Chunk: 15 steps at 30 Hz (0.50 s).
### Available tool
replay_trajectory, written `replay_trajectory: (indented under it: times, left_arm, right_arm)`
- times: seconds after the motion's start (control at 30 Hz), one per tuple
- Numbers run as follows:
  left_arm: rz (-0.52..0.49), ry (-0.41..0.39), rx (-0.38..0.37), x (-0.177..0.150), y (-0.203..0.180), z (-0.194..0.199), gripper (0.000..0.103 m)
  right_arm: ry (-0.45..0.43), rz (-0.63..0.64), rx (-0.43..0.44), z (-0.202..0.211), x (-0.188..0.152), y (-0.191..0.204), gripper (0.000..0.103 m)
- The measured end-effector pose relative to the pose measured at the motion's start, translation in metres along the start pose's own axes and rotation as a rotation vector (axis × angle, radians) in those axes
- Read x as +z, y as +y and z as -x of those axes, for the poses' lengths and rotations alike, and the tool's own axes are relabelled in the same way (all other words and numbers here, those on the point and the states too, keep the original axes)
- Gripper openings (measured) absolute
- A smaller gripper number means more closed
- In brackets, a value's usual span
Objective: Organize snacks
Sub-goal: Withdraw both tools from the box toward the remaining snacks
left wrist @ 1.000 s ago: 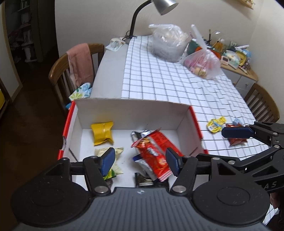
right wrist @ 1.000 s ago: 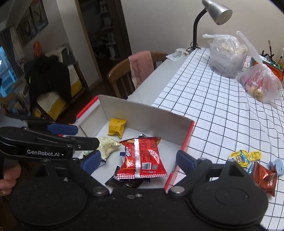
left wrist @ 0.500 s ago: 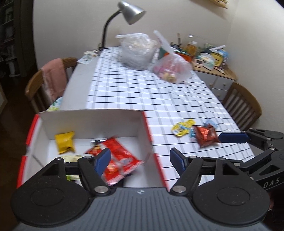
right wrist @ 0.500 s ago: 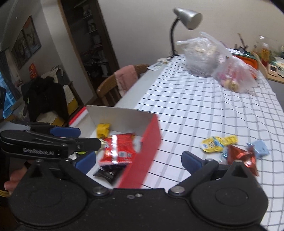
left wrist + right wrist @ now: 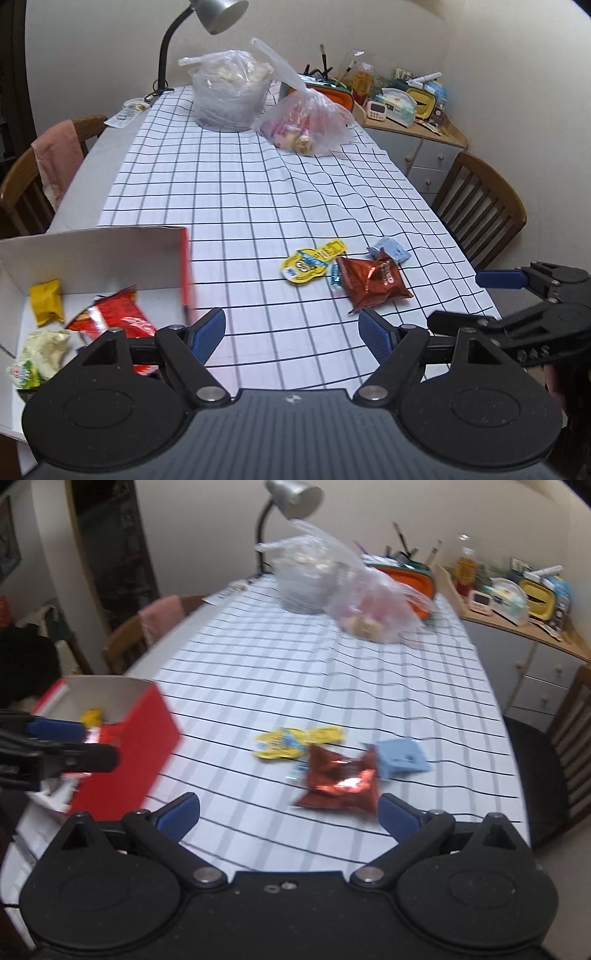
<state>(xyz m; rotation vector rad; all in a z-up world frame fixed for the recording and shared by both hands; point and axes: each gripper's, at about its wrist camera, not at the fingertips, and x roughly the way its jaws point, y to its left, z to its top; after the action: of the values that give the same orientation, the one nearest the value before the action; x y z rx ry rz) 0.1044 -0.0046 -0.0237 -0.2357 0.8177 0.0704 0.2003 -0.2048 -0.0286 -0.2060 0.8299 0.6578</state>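
A: What's in the box (image 5: 110, 254)?
B: Lower left of the left view: yellow packet (image 5: 46, 302), red chip bag (image 5: 110, 317), pale green packet (image 5: 38, 354).

A: Loose snacks?
B: Mid-frame on checked cloth (image 5: 240, 192): red foil pack (image 5: 371, 282), yellow packet (image 5: 308, 260), blue packet (image 5: 391, 251).

A: Grippers?
B: Left gripper (image 5: 293, 334) just widened, empty. Right gripper (image 5: 288, 810) spread wide, empty.

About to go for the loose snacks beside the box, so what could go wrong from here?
The snacks overlap: the red foil packet lies on the blue packet, beside the yellow one, so open jaws may pinch two. The cloth is rippled and a low pinch could snag it. The right gripper and left gripper are close and could collide.
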Motion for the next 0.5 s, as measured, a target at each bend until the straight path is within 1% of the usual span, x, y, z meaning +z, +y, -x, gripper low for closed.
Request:
replay_trajectory:
  times: [0.1,0.23,0.4,0.5]
  left_arm:
    - [0.006,0.005,0.015,-0.002,-0.012,-0.009,0.079]
    - [0.027,0.014,0.037,-0.004,-0.022,-0.019,0.079]
    - [0.058,0.03,0.077,-0.006,-0.026,-0.03,0.079]
    - [0.07,0.04,0.1,-0.006,-0.026,-0.037,0.079]
  right_arm:
    - [0.019,0.0,-0.015,-0.021,0.004,-0.015,0.103]
    - [0.05,-0.006,-0.016,-0.057,0.008,-0.025,0.103]
    - [0.101,-0.03,-0.03,-0.104,0.014,-0.031,0.103]
    - [0.125,-0.028,-0.056,-0.124,0.015,-0.033,0.103]
